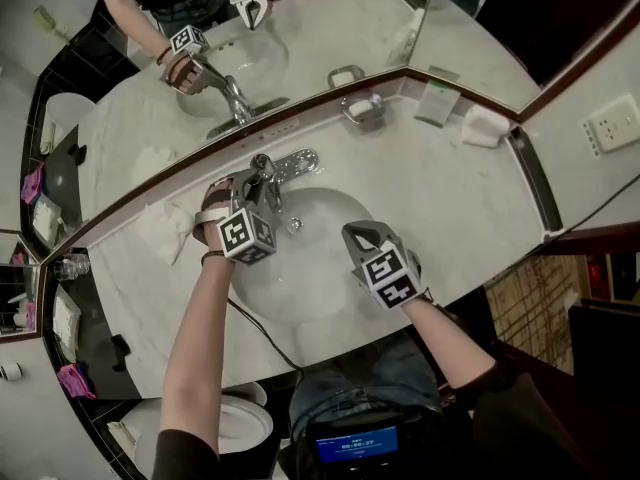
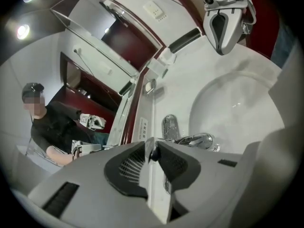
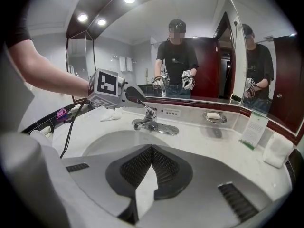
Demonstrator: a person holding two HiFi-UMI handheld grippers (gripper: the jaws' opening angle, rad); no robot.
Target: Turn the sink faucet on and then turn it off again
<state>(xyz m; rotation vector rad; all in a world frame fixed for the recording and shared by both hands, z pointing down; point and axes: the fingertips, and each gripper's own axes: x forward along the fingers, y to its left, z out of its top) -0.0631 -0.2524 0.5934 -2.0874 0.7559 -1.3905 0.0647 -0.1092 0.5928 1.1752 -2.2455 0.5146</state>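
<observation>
In the head view, the left gripper (image 1: 256, 181) sits just left of the frame's middle, its tips at the chrome faucet (image 1: 272, 190) on the back rim of the white basin (image 1: 320, 213). The right gripper (image 1: 355, 236) hangs at centre right over the bowl's near side, well apart from the faucet.

In the left gripper view, the jaws are narrowed at centre bottom, their tips pinching the thin lever (image 2: 151, 151). The faucet's body (image 2: 194, 140) lies just to the right, and the right gripper (image 2: 222, 45) is at the upper right.

In the right gripper view, the jaws are pressed together at the bottom centre with nothing between them. Beyond them, left of centre, the left gripper (image 3: 135, 95) lies on top of the faucet (image 3: 149, 121). A soap dish (image 3: 213, 116) sits at the right under the mirror (image 3: 142, 37).
</observation>
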